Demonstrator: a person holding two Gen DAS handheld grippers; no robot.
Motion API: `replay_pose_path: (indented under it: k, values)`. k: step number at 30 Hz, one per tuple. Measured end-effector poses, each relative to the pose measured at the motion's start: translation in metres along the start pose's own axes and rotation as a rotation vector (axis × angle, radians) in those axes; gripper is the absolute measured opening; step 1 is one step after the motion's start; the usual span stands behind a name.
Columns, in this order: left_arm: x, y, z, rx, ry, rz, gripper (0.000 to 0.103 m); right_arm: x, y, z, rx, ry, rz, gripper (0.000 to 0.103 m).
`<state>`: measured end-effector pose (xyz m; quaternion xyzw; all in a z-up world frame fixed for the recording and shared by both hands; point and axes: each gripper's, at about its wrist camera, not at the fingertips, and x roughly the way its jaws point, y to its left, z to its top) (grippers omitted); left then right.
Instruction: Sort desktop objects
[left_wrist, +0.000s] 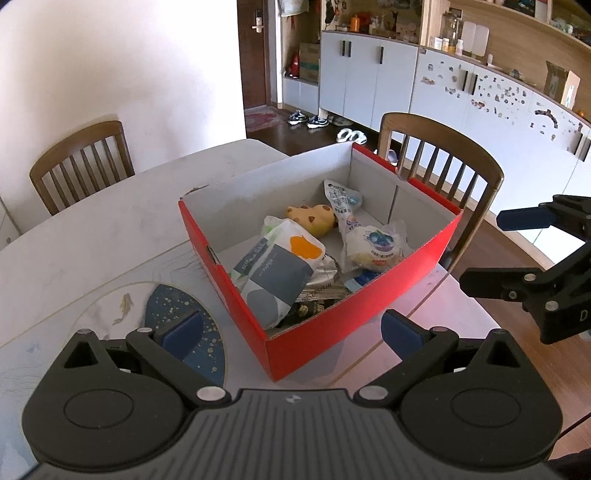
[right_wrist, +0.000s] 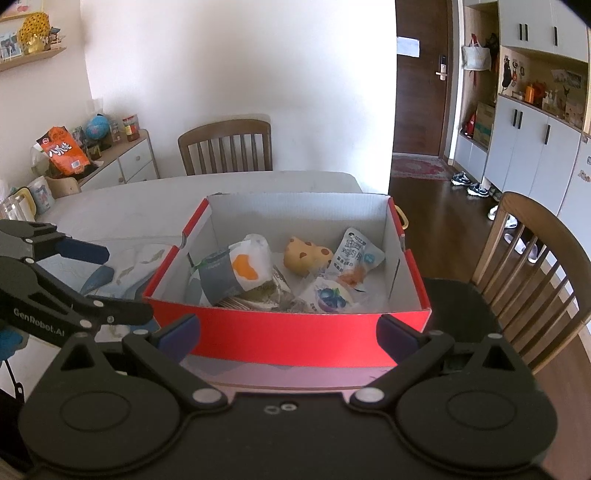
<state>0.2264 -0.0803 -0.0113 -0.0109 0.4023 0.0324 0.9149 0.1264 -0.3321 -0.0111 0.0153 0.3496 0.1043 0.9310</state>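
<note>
A red cardboard box stands on the table and holds several items: a grey and white tissue pack, a yellow cheese-shaped toy, a white snack pouch and a blueberry-print packet. My left gripper is open just short of the box's near corner, nothing between its fingers. My right gripper is open in front of the box's long red side, empty too.
The table has a printed mat with a dark blue oval left of the box. Wooden chairs stand behind and beside the box, another at the far side. A sideboard with clutter is at the left.
</note>
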Motion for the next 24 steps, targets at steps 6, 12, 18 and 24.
replay_pose_path:
  k: [6, 12, 18, 24]
  values:
    - [0.0010, -0.0023, -0.0032, 0.013, -0.001, 0.006, 0.103, 0.0001, 0.0005, -0.0004, 0.003, 0.003, -0.005, 0.102]
    - [0.0040, -0.0023, -0.0039, 0.010, 0.016, 0.028, 0.103, -0.0005, 0.0000, -0.0010, 0.007, 0.004, -0.007, 0.102]
    - [0.0047, -0.0009, -0.0055, 0.019, 0.011, 0.027, 0.103, 0.0002, -0.0009, -0.0015, 0.013, 0.009, -0.014, 0.102]
    - [0.0042, -0.0007, -0.0067, 0.029, 0.014, 0.015, 0.103, 0.0008, -0.0002, -0.0012, 0.013, 0.011, -0.017, 0.102]
